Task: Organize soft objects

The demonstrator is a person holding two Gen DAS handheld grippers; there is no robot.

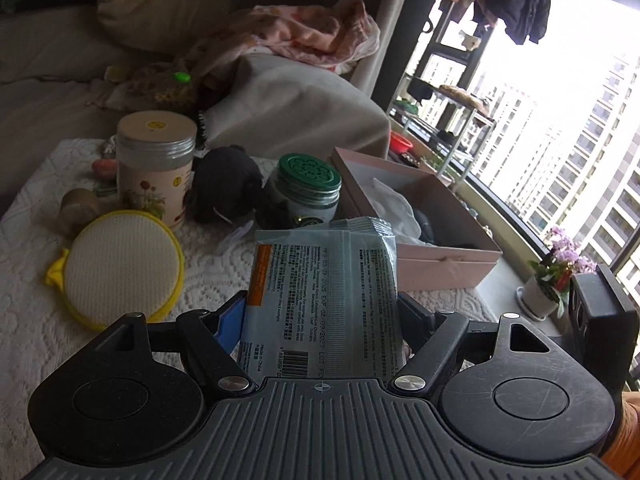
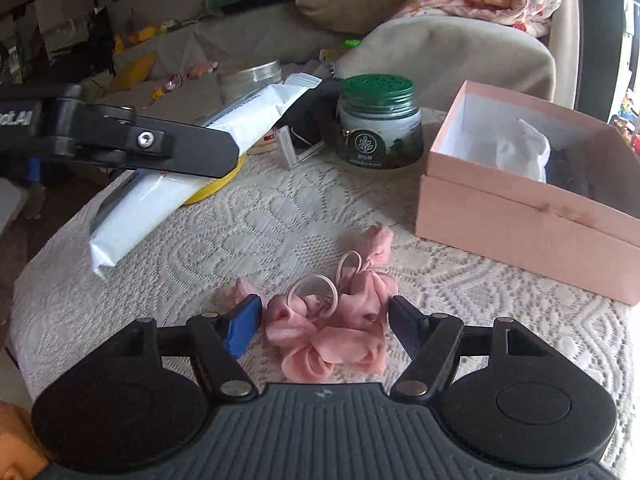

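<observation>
My left gripper (image 1: 322,320) is shut on a soft pack of wet wipes (image 1: 324,292) and holds it above the lace-covered table; the pack also shows in the right wrist view (image 2: 192,168), held by the left gripper (image 2: 200,152). My right gripper (image 2: 324,320) is open, its fingers either side of a pink bow hair tie (image 2: 332,328) lying on the cloth. An open pink box (image 2: 532,204) at the right holds white and dark fabric; it also shows in the left wrist view (image 1: 432,236). A black plush toy (image 1: 228,184) sits between the jars.
A green-lidded jar (image 2: 378,124) stands left of the box. A tall jar (image 1: 154,164), a round yellow-rimmed pad (image 1: 124,264) and a small cardboard tube (image 1: 78,208) sit at the left. A grey cushion (image 1: 304,108) and pink cloth (image 1: 320,32) lie behind. A flower pot (image 1: 548,288) stands by the window.
</observation>
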